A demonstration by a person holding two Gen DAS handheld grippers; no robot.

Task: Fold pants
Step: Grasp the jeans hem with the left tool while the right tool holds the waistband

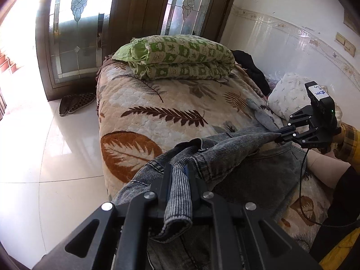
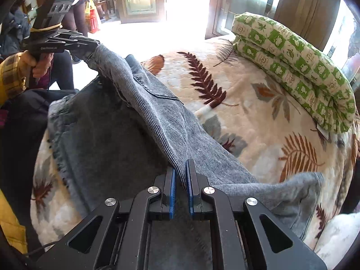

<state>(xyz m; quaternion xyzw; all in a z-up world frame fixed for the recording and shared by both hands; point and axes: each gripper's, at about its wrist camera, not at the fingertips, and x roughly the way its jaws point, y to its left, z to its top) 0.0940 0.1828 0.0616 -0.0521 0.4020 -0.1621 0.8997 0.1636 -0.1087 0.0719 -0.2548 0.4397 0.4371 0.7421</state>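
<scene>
- Pants (image 2: 144,112) hang stretched over the bed (image 2: 258,117), short of the green pillow (image 2: 292,63).
- Left hand-held gripper (image 1: 178,173) pinches one end of the denim.
- Right hand-held gripper (image 2: 180,168) clamps the other end, nearer the pillow.

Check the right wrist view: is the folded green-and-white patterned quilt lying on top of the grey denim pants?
No, the folded green-and-white patterned quilt sits at the far end of the bed, clear of the grey denim pants.
</scene>
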